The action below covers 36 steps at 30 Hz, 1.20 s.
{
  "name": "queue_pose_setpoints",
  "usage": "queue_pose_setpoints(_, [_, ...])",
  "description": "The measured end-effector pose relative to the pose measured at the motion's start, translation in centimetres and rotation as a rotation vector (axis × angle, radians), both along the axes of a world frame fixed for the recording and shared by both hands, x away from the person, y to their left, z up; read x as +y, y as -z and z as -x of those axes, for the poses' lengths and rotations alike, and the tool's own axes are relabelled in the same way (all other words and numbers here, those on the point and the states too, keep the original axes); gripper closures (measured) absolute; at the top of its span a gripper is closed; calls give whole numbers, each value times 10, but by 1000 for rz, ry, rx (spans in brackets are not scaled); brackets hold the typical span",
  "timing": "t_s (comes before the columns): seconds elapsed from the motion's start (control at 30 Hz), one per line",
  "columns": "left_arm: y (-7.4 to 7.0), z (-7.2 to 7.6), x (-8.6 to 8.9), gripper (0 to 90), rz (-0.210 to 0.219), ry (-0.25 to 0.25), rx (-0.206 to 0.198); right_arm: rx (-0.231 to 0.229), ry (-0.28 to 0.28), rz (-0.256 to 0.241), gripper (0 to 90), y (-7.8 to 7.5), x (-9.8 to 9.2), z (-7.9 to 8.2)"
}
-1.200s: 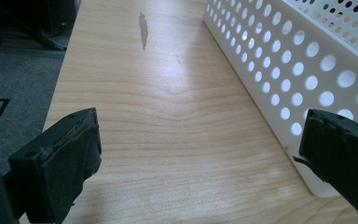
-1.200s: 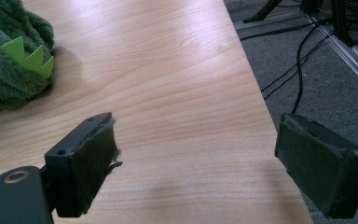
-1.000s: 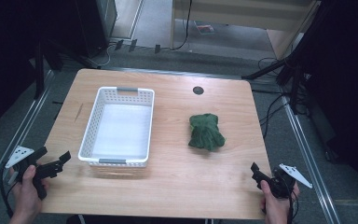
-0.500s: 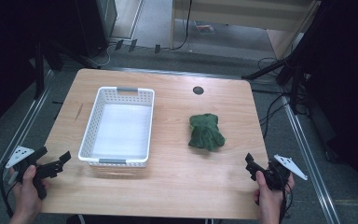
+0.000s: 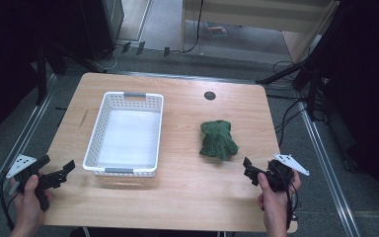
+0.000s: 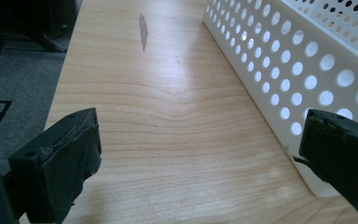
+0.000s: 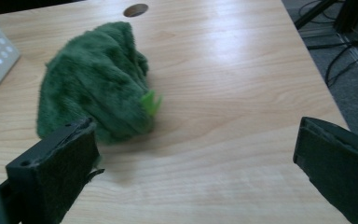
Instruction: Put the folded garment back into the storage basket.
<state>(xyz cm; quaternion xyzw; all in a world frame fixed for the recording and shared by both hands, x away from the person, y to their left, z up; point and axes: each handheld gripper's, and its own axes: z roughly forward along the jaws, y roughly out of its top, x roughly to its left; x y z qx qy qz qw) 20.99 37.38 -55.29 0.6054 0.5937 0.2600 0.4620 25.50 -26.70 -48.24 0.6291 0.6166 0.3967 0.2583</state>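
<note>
Wooden table (image 5: 177, 197), seen from above, with a round hole (image 5: 209, 95) near its far edge. White perforated basket (image 5: 126, 133) on the left half of the table, its inside bare. Green fuzzy cloth (image 5: 218, 139) lying bunched on the right half, well apart from the basket; a small light-green tag (image 7: 150, 102) sticks out of its side. Right gripper (image 5: 251, 171) near the table's front right, just short of the cloth, jaws spread wide with nothing between them; the cloth lies ahead of its one jaw. Left gripper (image 5: 61, 172) at the front left corner, just beside the basket's near corner, jaws likewise spread and holding nothing. A hand (image 5: 28, 195) grips each tool.
</note>
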Motion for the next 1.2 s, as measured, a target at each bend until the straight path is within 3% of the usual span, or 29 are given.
queue_pose_setpoints(0.17, [0,0,0,0,1,-1,1,-4,-23,-1,1,-6,12,-8])
queue_pose_setpoints(0.4, [0,0,0,0,6,-2,3,34,-64,17,0,-12,40,-26])
queue_pose_setpoints(0.8, [0,0,0,0,-4,2,3,63,-99,-4,0,-17,71,-52])
queue_pose_setpoints(1.2, [0,0,0,0,-4,3,3,74,-130,-34,0,-21,87,-68])
